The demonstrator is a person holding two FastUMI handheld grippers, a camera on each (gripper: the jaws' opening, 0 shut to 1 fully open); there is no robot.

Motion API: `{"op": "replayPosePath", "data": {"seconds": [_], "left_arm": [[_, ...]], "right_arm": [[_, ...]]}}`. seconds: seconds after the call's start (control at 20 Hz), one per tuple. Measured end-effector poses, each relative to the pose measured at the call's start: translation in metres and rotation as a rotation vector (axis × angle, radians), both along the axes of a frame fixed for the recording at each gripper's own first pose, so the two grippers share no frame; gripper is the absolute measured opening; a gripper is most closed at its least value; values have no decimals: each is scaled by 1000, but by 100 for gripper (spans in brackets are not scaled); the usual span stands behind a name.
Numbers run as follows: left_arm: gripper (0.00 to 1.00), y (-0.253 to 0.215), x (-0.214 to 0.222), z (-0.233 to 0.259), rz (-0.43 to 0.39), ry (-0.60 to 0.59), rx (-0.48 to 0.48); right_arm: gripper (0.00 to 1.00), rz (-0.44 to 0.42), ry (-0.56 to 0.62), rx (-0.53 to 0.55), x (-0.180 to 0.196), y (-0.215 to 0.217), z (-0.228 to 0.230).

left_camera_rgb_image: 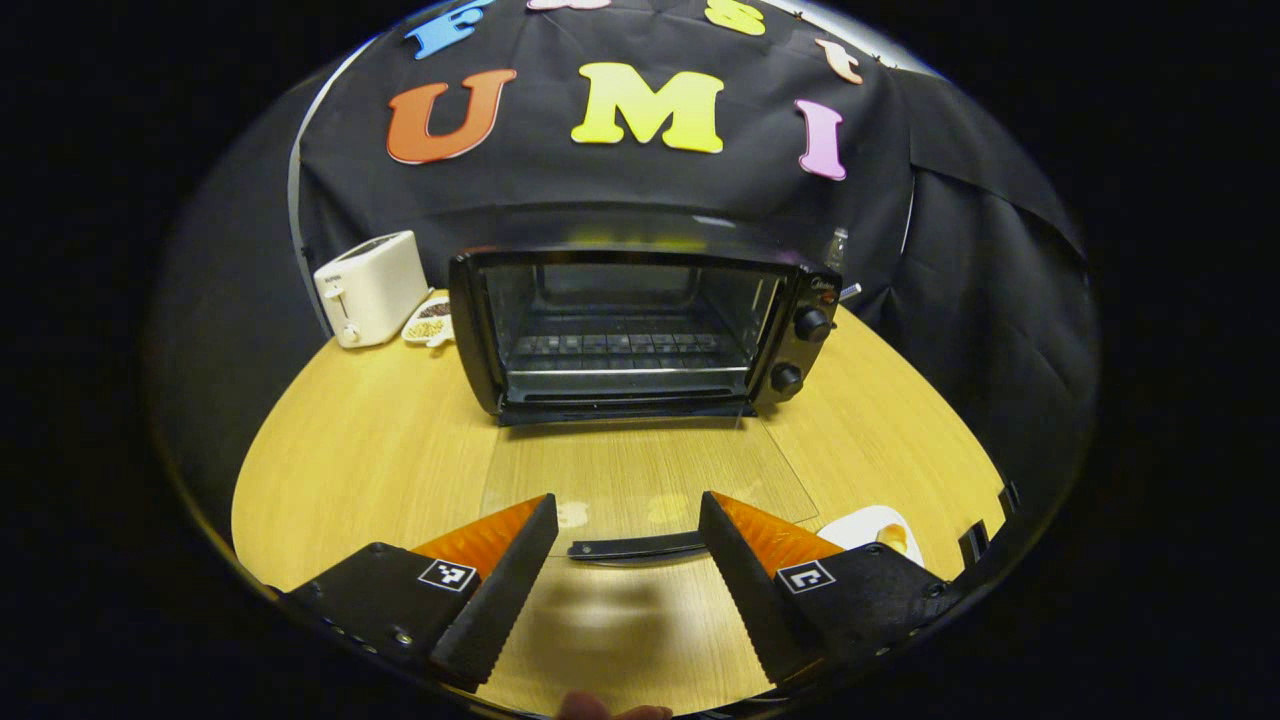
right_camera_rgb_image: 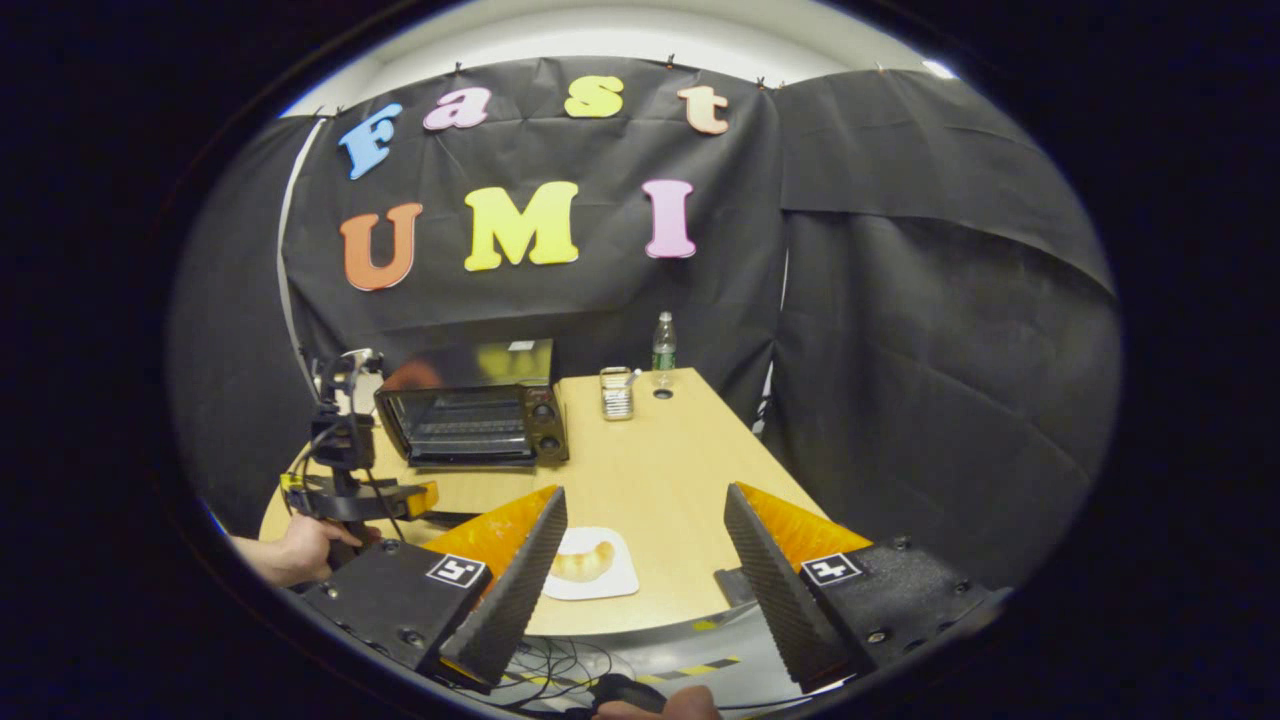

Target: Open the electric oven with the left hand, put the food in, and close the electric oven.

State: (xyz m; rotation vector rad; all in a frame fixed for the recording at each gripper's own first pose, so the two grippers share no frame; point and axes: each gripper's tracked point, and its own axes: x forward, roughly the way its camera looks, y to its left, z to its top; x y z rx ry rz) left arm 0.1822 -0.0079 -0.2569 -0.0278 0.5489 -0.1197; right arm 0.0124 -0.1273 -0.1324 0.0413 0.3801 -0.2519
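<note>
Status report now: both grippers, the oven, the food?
Left gripper open, at the door handle. Right gripper open, empty. Oven door down flat. Croissant on plate; path clear.

A glossy black oven (left_camera_rgb_image: 640,330) with its clear glass door (left_camera_rgb_image: 650,480) is sitting on a smooth, wood-grain table (left_camera_rgb_image: 360,450); matt cloth is hanging behind.

Left gripper view's edge crops the plate (left_camera_rgb_image: 868,525) and its bread (left_camera_rgb_image: 893,537)
</note>
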Motion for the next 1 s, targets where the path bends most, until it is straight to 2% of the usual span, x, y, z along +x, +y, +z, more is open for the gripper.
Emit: {"op": "replayPosePath", "data": {"seconds": [0.15, 0.35, 0.55, 0.75, 1.0], "left_arm": [[94, 21, -34, 38, 15, -86, -10], [93, 48, -73, 81, 88, -151, -32], [93, 47, -94, 103, 161, -168, -37], [93, 33, -88, 117, 174, -176, -37], [93, 19, -67, 125, 187, -178, -21]], "right_arm": [[97, 37, 47, 25, 12, 9, -28], [98, 90, 167, 89, 33, 21, -89], [98, 136, 301, 235, 64, 32, -158], [94, 131, 378, 351, 95, 30, -206], [90, 113, 449, 412, 125, 17, -243]]}}
